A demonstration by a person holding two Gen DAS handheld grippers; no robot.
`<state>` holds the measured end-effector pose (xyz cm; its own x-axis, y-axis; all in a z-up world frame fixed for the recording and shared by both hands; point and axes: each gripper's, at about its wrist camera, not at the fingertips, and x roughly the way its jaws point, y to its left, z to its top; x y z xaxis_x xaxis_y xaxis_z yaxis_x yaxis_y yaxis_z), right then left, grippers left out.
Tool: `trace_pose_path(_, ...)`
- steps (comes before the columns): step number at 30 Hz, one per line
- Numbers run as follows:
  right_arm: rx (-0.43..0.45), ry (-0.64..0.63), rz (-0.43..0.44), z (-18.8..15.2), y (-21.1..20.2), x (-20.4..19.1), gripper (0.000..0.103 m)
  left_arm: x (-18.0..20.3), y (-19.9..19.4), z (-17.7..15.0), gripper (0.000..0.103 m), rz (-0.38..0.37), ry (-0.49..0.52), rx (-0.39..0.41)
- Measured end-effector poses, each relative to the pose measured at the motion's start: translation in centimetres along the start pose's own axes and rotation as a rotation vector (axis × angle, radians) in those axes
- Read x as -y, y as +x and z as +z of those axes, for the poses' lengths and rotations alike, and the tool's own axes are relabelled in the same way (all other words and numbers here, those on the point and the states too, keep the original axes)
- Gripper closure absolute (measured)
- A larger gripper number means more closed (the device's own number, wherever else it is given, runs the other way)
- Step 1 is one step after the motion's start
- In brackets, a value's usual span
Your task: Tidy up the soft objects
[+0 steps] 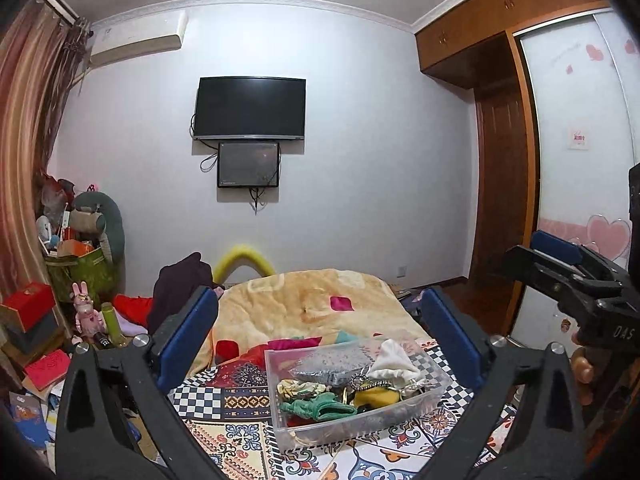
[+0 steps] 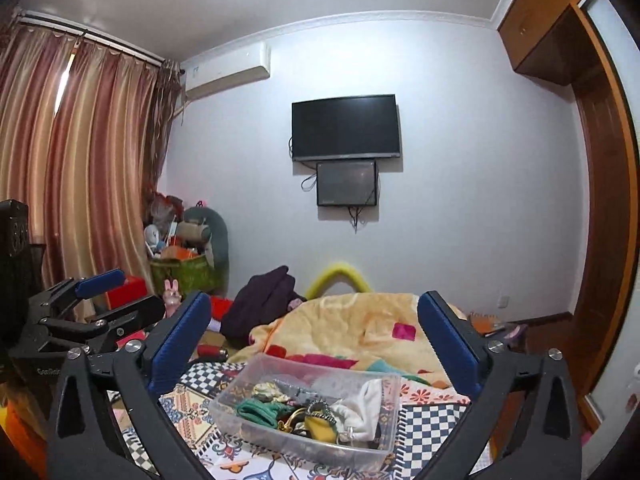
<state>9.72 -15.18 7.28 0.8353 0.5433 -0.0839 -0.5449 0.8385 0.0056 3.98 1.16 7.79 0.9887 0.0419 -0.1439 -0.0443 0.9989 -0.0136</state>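
A clear plastic box (image 1: pixel 434 394) (image 2: pixel 390 408) sits on the patterned cloth of the bed. It holds several small soft items: a green fabric piece (image 1: pixel 316 408) (image 2: pixel 256 410), a white pouch (image 1: pixel 394 356) (image 2: pixel 370 400), a grey glittery pouch (image 1: pixel 332 364) and a yellow piece (image 1: pixel 374 396) (image 2: pixel 320 428). My left gripper (image 1: pixel 318 332) is open, raised above and before the box, with nothing between its blue pads. My right gripper (image 2: pixel 314 338) is open too, likewise raised with nothing between its pads. Each gripper shows at the edge of the other's view.
A yellow blanket (image 1: pixel 304 300) (image 2: pixel 360 320) covers the far half of the bed, with a dark garment (image 1: pixel 180 288) at its left. Boxes, a pink rabbit toy (image 1: pixel 86 312) and a green bag (image 1: pixel 86 272) crowd the left side. A wardrobe (image 1: pixel 580 160) stands right.
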Motion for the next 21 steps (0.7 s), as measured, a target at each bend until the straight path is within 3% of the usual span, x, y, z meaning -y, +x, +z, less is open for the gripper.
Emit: trace_pose_path(21, 0.006, 0.012, -0.001, -0.43, -0.8, 0.48, 0.0, 0.54, -0.69, 0.29, 0.0, -0.005, 0.011, 0.003)
